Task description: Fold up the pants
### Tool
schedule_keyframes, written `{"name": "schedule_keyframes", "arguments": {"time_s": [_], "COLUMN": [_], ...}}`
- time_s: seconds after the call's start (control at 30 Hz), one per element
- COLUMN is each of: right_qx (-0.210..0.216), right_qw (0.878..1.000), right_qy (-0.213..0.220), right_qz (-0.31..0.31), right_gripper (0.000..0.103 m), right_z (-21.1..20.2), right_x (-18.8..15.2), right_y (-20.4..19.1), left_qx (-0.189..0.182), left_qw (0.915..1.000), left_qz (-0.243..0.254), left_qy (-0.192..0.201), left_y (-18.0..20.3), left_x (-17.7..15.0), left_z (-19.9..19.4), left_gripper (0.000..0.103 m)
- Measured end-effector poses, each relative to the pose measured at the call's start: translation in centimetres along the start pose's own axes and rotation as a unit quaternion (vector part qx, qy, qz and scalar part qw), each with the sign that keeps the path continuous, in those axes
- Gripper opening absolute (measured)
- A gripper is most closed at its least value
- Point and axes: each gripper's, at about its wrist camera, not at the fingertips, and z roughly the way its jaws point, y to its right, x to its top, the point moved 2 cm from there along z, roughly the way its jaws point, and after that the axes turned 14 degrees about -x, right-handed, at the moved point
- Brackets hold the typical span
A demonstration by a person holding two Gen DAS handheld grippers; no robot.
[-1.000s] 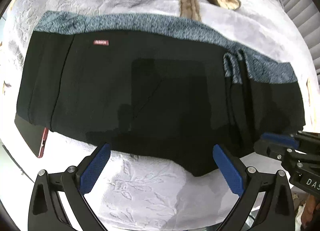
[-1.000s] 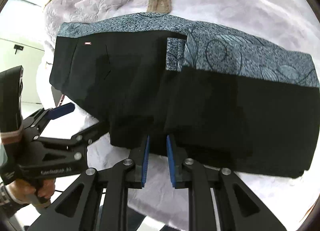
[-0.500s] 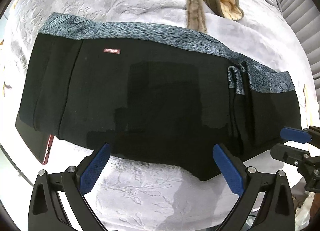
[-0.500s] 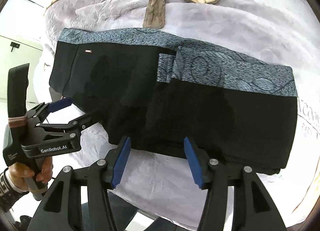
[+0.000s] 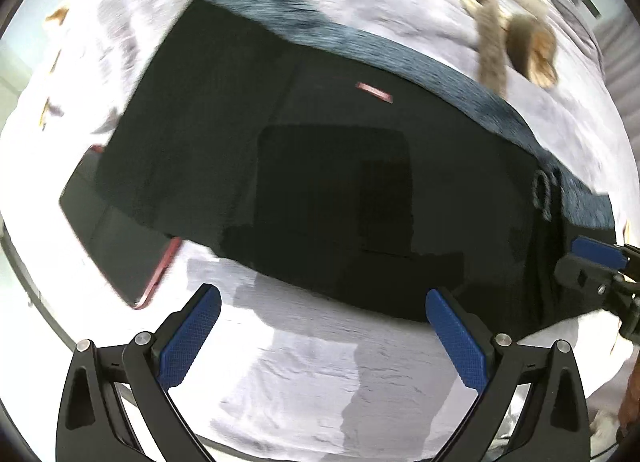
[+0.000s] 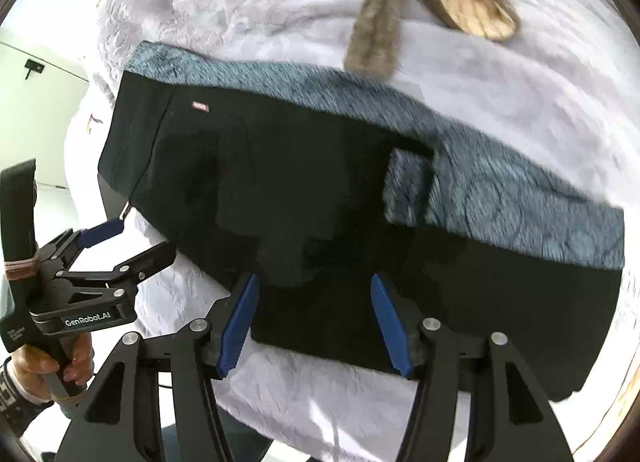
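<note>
Black pants [image 5: 320, 182] with a blue-grey patterned waistband [image 6: 500, 202] lie folded flat across the bed, a small red label [image 6: 200, 106] near their left end. My left gripper [image 5: 322, 294] hovers wide open over the near hem with nothing between its pads; the right wrist view shows the left gripper [image 6: 140, 238] off the pants' left corner. My right gripper [image 6: 314, 282] hangs over the near hem further right. Its jaws are opening, and the pads stand apart from the cloth below. The right gripper's fingertip [image 5: 596, 258] shows at the right edge.
A pale lilac embossed blanket [image 6: 500, 82] covers the bed. A dark phone with a red edge [image 5: 120, 246] sticks out from under the pants' left end. A fleece-lined slipper [image 6: 468, 2] and a brown furry strip [image 6: 372, 42] lie beyond the waistband. The bed edge runs just below both grippers.
My right gripper, earlier shut at the near hem, has opened and drawn back a little. My left gripper has slid left along the pants and rolled, so its view is now tilted and blurred.
</note>
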Motion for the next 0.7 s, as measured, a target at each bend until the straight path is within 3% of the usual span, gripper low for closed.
{"name": "schedule_keyframes", "arguments": {"time_s": [0.17,0.33,0.43,0.7], "right_qx": [-0.011,-0.008,-0.018,-0.023], "right_qw": [0.999,0.997,0.999,0.999], "right_qy": [0.021,-0.047,-0.025,-0.026], "right_qz": [0.033,0.053,0.039,0.029], "right_gripper": [0.063,0.065,0.066,0.073], "right_z": [0.7,6.0,5.5,5.6], "right_x": [1.6,-0.6,-1.4,-1.8], "right_y": [-0.2,-0.8,-1.3,-2.3], "left_qx": [-0.006,-0.008,-0.010,-0.020], "left_qw": [0.9995,0.9990,0.9988,0.9982], "left_qz": [-0.025,-0.039,-0.040,-0.049], "left_qy": [0.021,0.022,0.026,0.028], "left_y": [-2.4,-4.1,-4.7,-4.3], "left_x": [0.4,1.0,1.1,1.3], "left_z": [-0.9,-0.7,-0.8,0.0], "left_gripper": [0.103,0.103,0.103,0.103]}}
